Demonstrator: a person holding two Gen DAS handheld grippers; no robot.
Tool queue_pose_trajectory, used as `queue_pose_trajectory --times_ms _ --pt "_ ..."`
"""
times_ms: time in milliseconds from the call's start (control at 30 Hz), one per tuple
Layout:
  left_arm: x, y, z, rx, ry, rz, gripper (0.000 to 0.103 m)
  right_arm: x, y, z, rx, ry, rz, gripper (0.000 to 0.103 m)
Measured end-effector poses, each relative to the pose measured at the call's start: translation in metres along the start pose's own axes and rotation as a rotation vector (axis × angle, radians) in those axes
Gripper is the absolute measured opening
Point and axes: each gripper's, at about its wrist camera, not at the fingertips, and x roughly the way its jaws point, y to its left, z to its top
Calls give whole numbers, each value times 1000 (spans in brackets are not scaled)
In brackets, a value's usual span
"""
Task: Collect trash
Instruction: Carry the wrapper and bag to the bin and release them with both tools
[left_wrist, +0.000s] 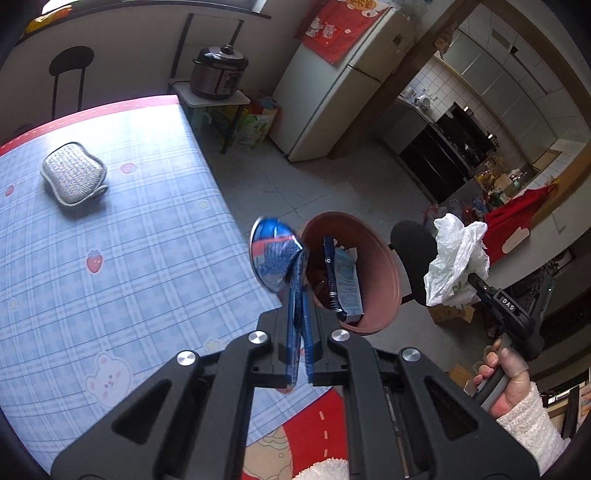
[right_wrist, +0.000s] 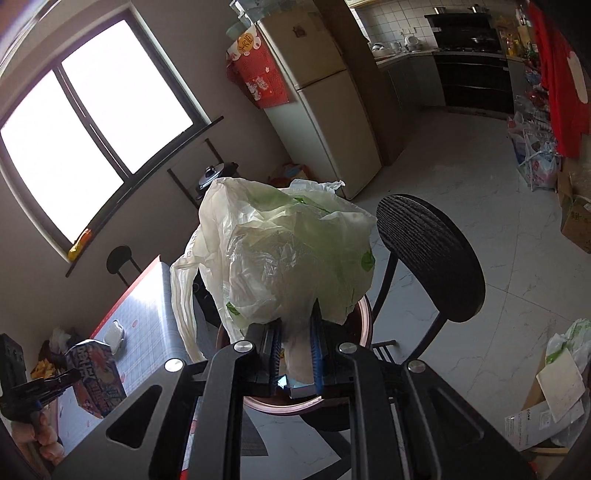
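My left gripper (left_wrist: 300, 317) is shut on a crumpled blue foil snack wrapper (left_wrist: 275, 254), held past the table's edge beside a brown round bin (left_wrist: 373, 251) on the floor. The bin holds a blue packet and a box (left_wrist: 345, 284). My right gripper (right_wrist: 297, 343) is shut on a crumpled white plastic bag with green print (right_wrist: 291, 251), which hangs over the bin's rim (right_wrist: 280, 404) and hides most of it. In the left wrist view the right gripper (left_wrist: 476, 277) and its bag (left_wrist: 456, 258) sit right of the bin. The left gripper (right_wrist: 66, 376) and wrapper (right_wrist: 98, 373) show at lower left.
A table with a blue checked cloth (left_wrist: 129, 258) carries a grey pad (left_wrist: 72, 173). A black round stool (right_wrist: 428, 258) stands right beside the bin. A fridge (left_wrist: 332, 96) and a shelf with a cooker (left_wrist: 219, 72) stand further back. Boxes and bags (right_wrist: 561, 369) litter the floor.
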Motion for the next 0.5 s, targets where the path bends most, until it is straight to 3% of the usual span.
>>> queue_pose_trajectory --times_ms 133,200,267,367,500 --pt "51 -41 13 99 65 -27 7 1 -17 -3 17 5 1 14" --pt "72 -58 23 158 92 28 6 6 -22 -2 16 17 -1 14" --pt "75 -62 33 156 92 6 6 5 -24 -1 10 16 10 14" --pt "82 -63 41 179 98 35 7 6 -19 -3 -47 27 13 14" --pt "86 -48 38 89 108 12 9 15 -23 -5 -53 55 19 14"
